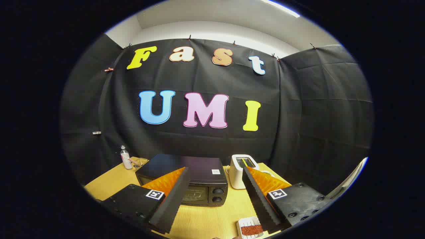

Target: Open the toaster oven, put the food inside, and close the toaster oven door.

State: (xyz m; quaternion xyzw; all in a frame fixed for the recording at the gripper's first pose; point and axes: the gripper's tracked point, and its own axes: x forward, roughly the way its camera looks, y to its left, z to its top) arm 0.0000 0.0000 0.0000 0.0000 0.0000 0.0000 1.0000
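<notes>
On the wooden counter (202, 219), the closed toaster oven (186, 179) sits at twelve o'clock beyond the tongs (212, 199), spread wide and empty.

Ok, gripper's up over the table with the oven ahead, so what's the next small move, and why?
Probably lower the gripper toward the top edge of the toaster oven door. The door looks shut, the fingers stand open and hold nothing, and the food sits on its small white tray near the right finger, so opening comes first.
</notes>
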